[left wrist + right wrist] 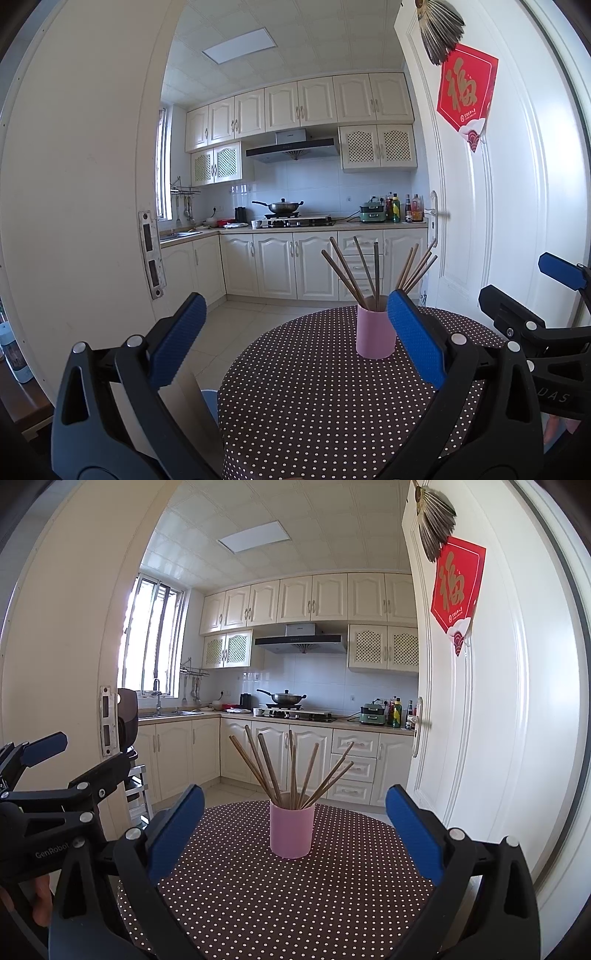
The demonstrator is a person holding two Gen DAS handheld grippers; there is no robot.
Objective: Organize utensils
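While both the left gripper and the right gripper are held with jaws wide and empty, the chopsticks are seen upright in a pink cup near the counter's far edge.

Both wrist views toward shared cup

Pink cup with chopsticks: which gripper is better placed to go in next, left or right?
Right, probably. The pink cup sits centred between the open right gripper. In the left view the cup lies off-centre, close to one finger of the open left gripper. Chopsticks stand upright, fanned out.
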